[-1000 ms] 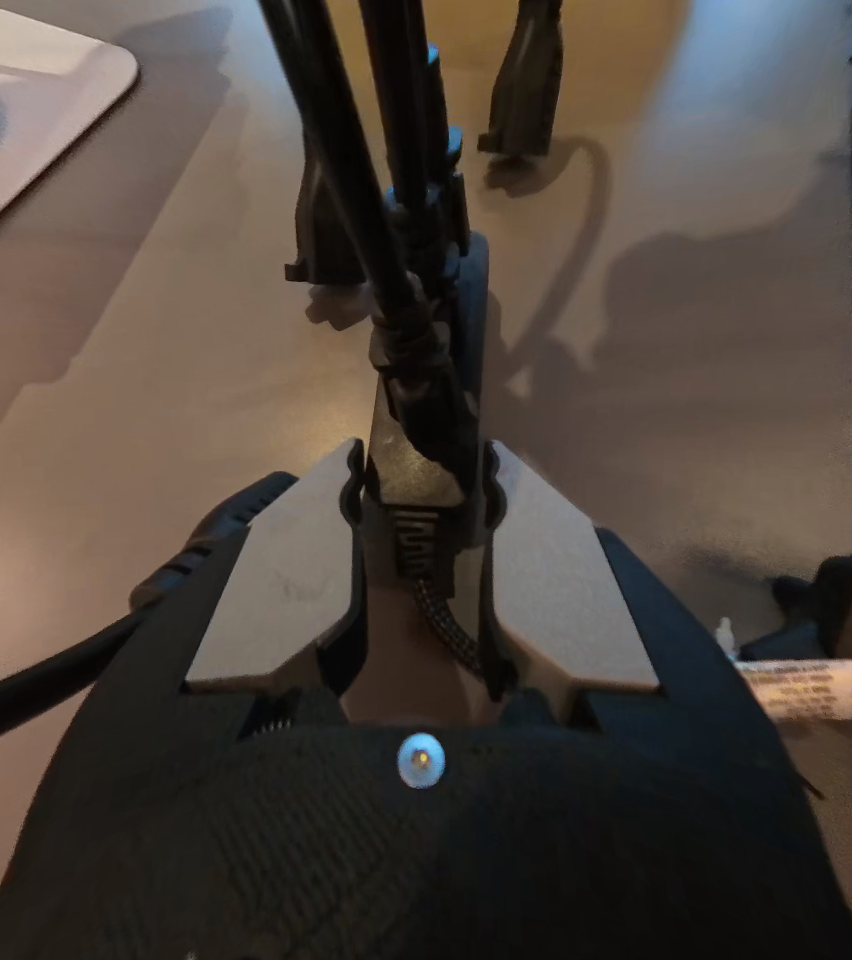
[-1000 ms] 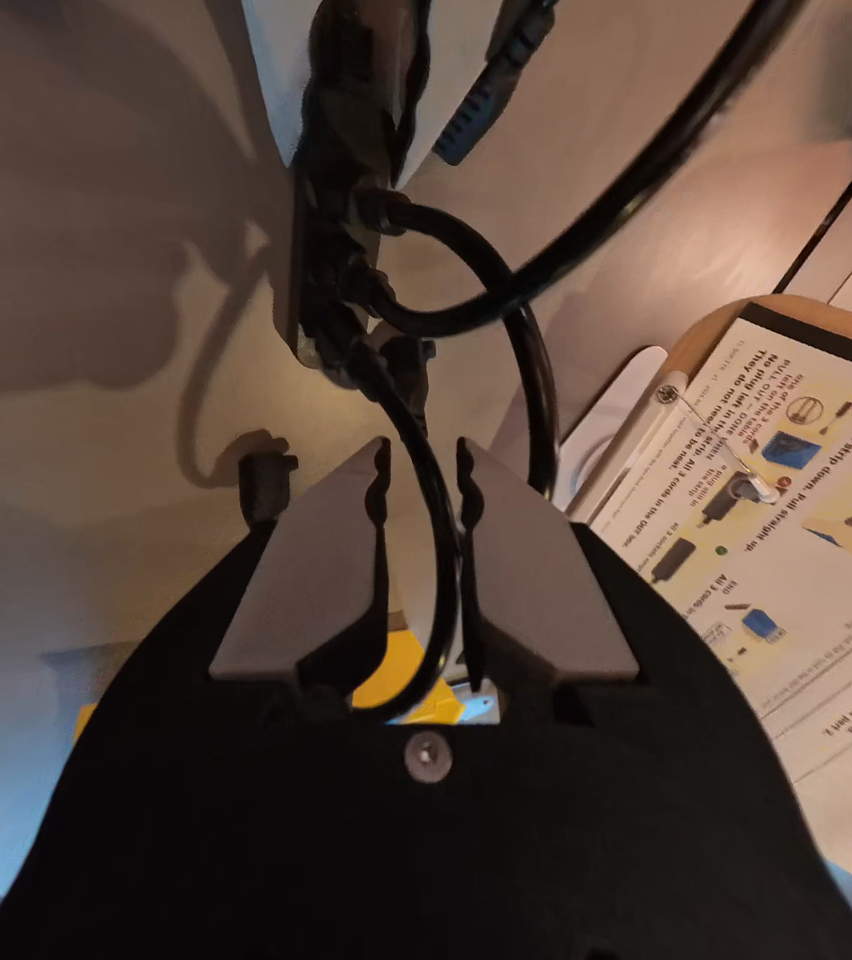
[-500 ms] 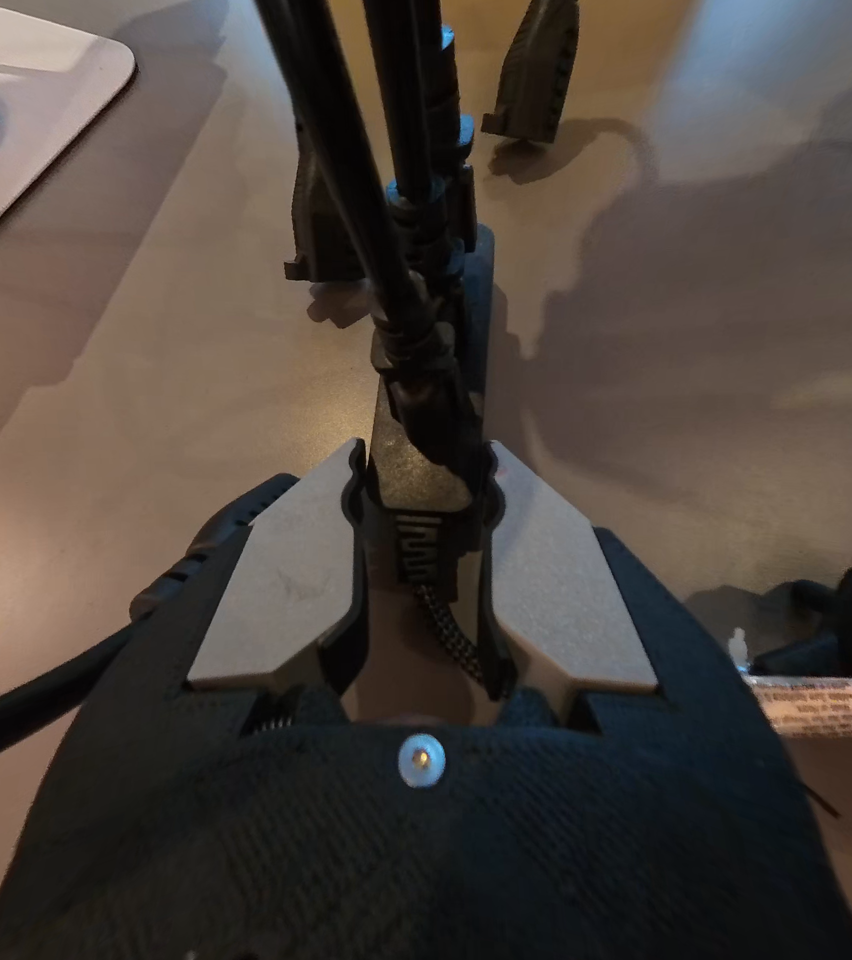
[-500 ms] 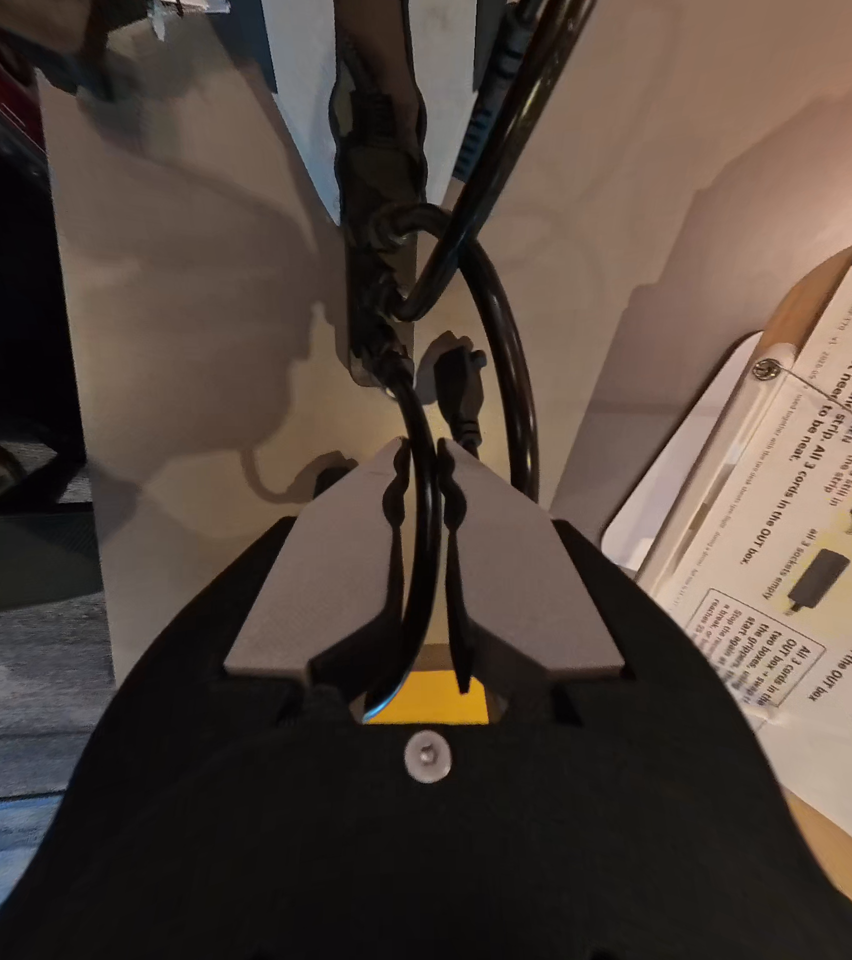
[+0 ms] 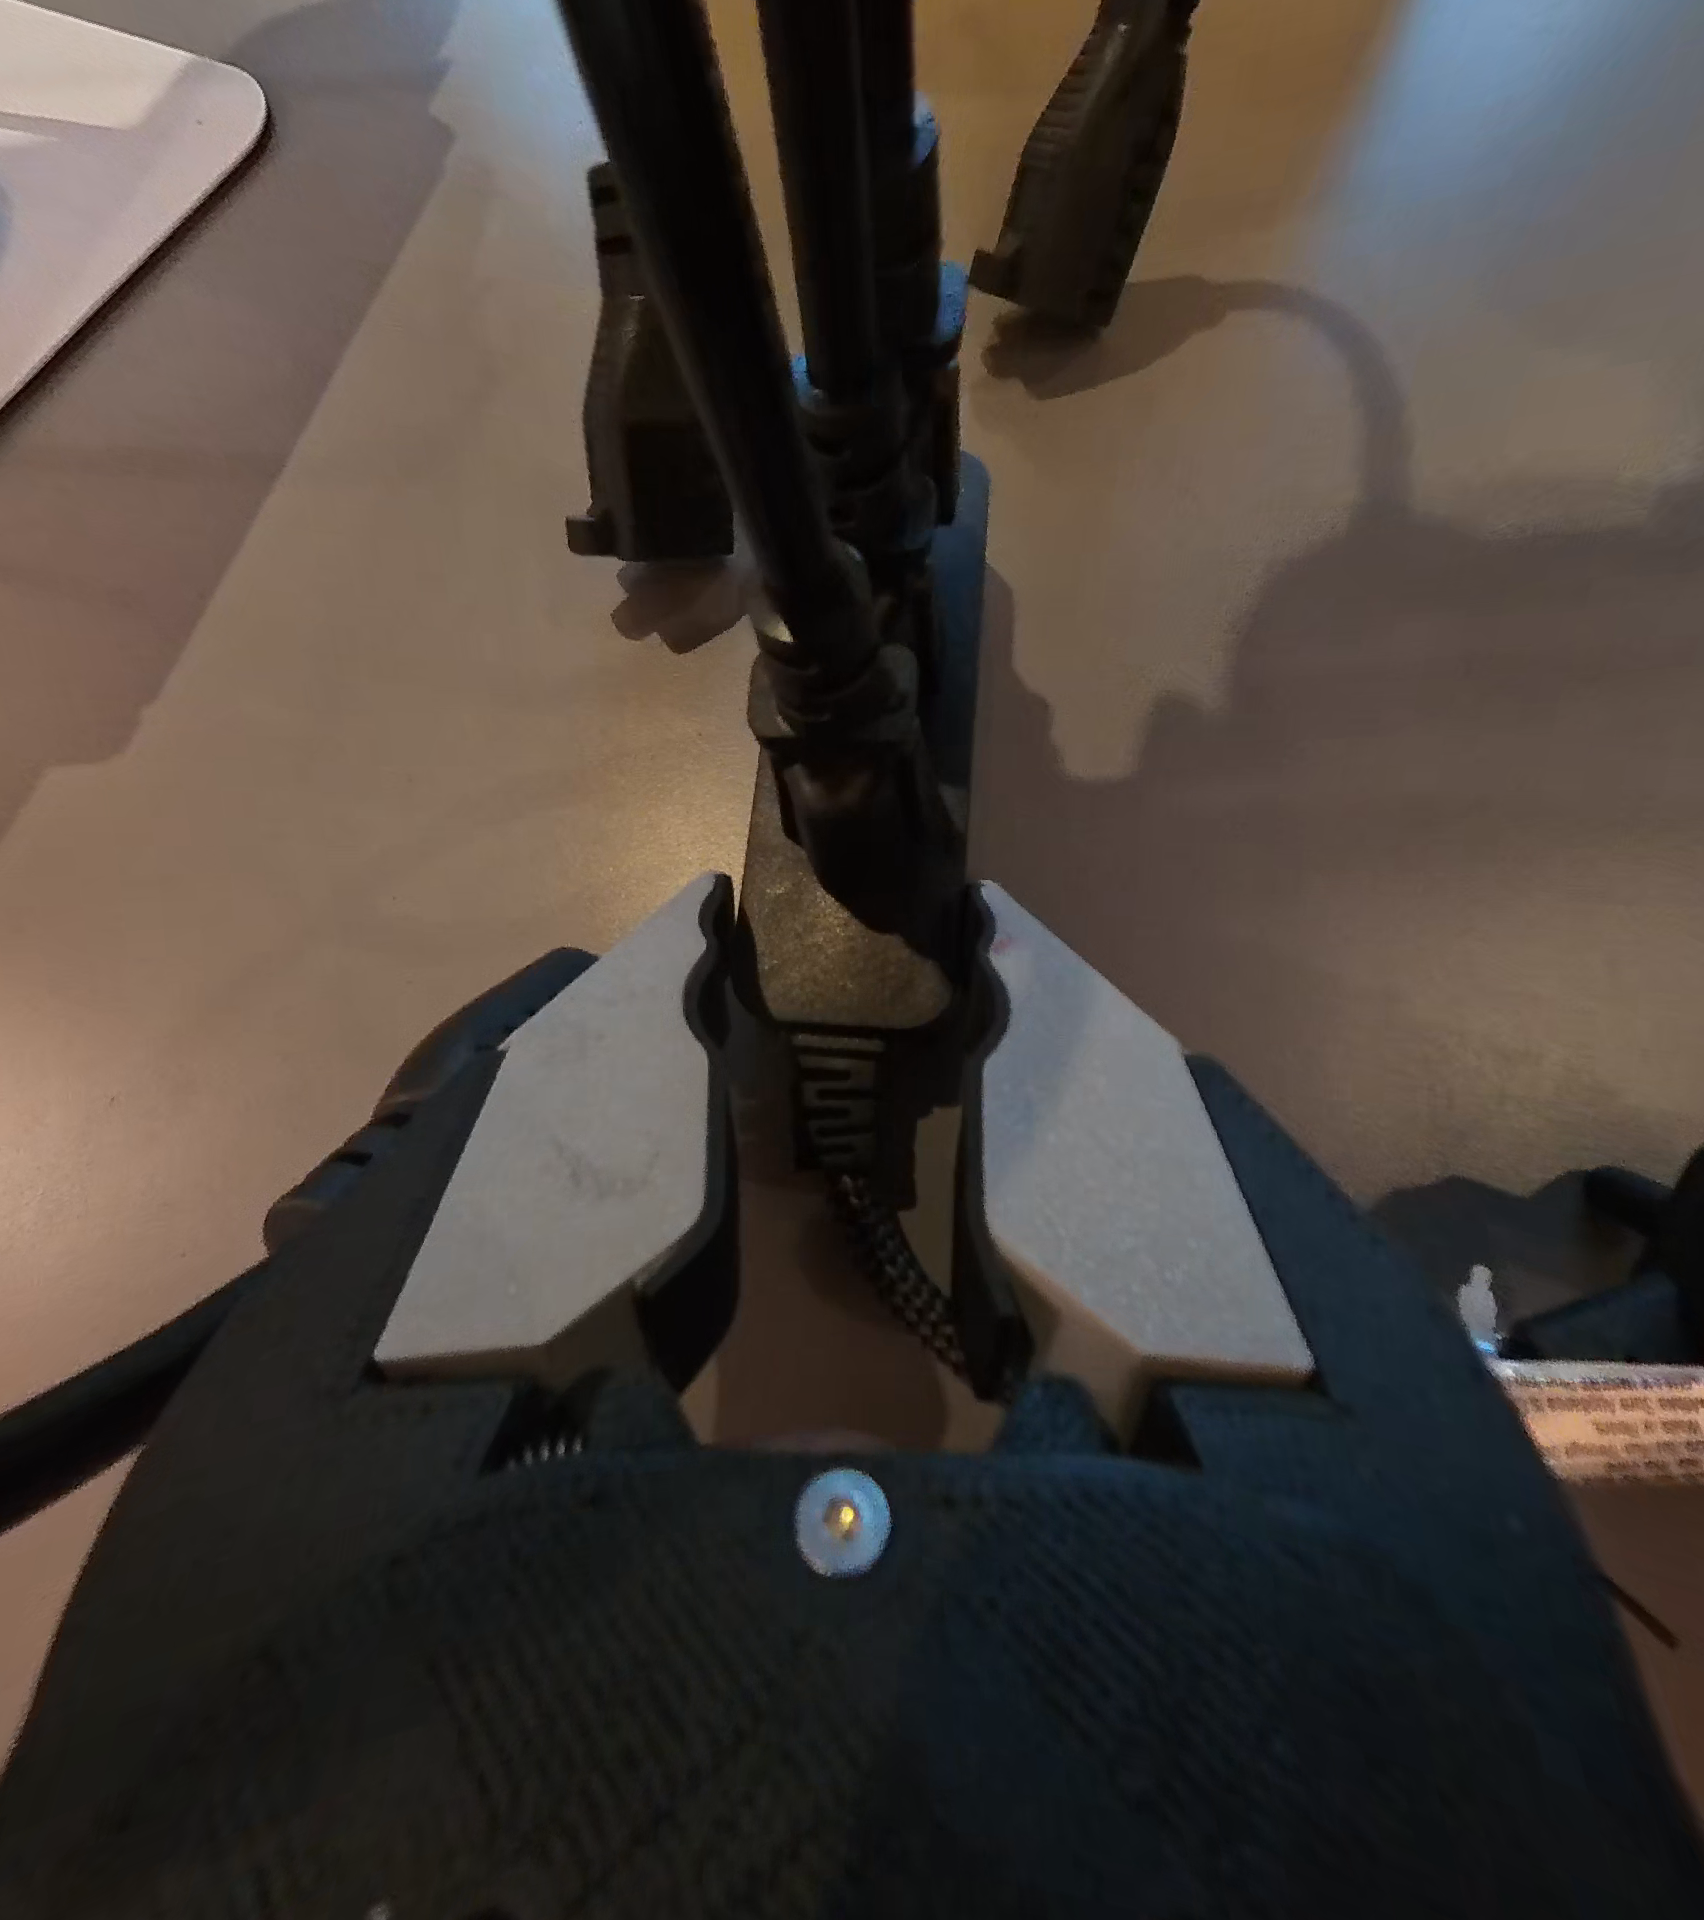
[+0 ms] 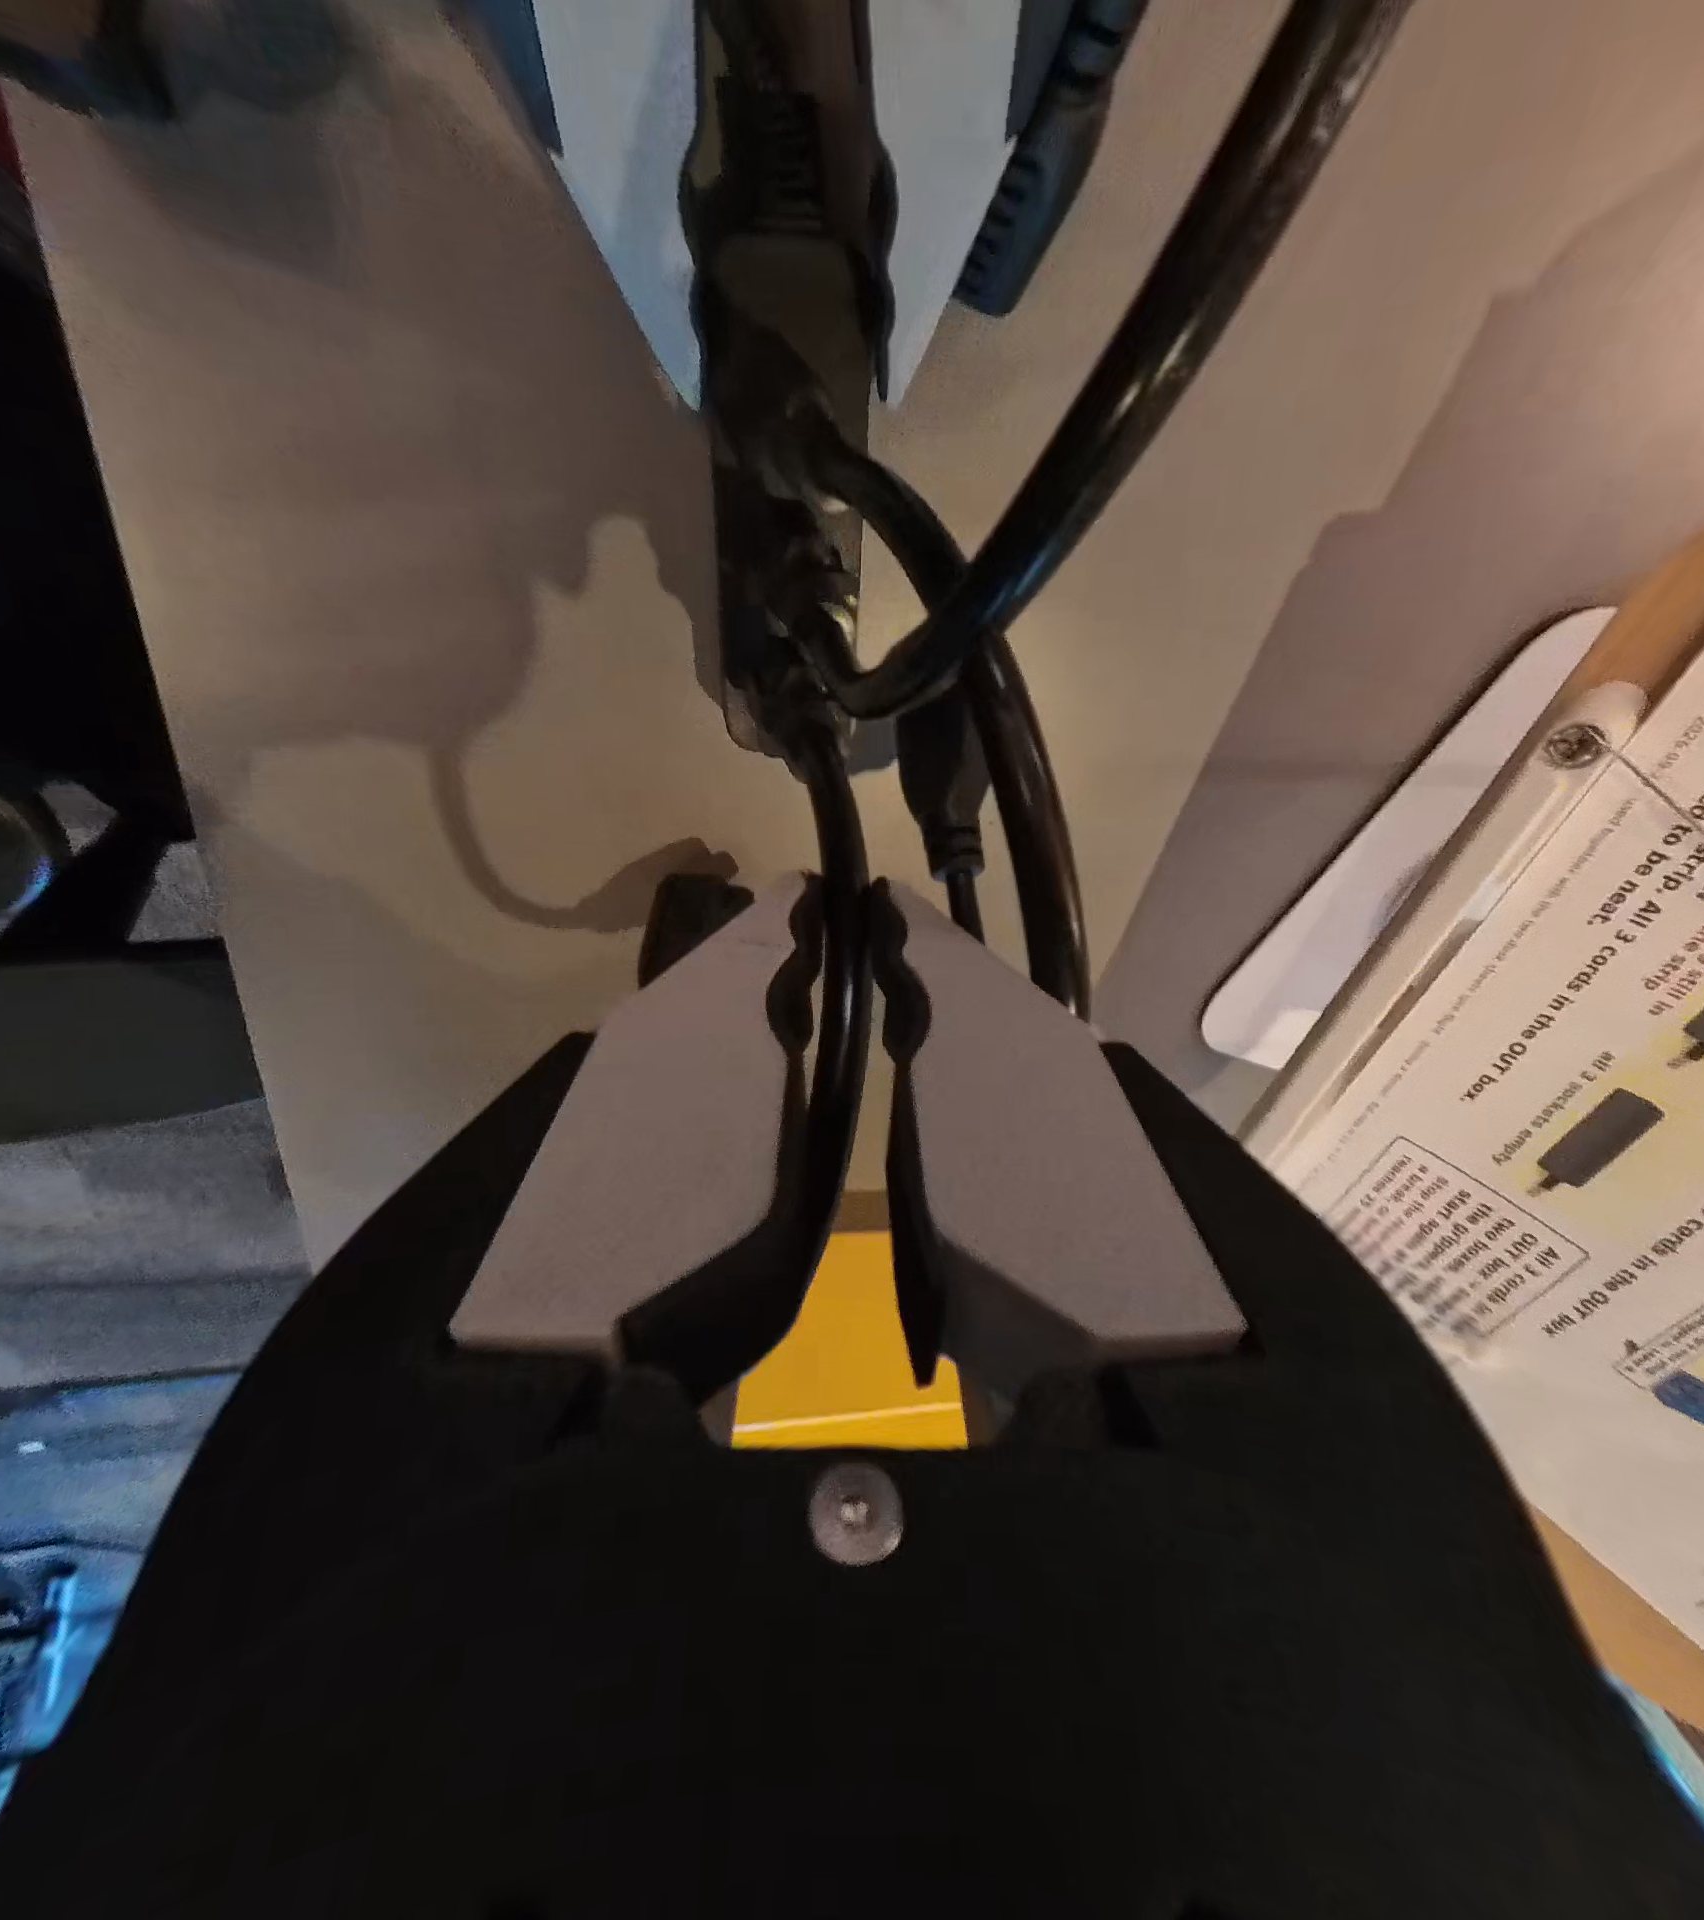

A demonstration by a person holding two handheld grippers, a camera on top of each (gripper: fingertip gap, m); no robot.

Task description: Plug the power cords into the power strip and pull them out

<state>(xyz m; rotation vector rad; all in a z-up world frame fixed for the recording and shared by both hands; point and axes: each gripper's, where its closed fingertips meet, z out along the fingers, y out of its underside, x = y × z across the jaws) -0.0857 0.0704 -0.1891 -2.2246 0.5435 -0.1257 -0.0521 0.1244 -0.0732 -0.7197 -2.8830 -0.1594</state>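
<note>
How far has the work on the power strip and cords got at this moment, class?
Done: cords sit plugged into the power strip. In hand: the left gripper clamps the strip's end, and the right gripper pinches a black cord just below its plug. Left: pulling the plugs out; one loose plug already lies on the table.

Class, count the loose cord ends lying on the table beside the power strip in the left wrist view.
2: one connector lies just left of the power strip; another lies farther off, right. Others may be hidden behind the cords.

Both views are dim and warm-toned, with soft-edged shadows of cords falling across the table (image 5: 204,831). Wide-angle lenses bend the edges, and the right view's corners are smeared with blur.
</note>
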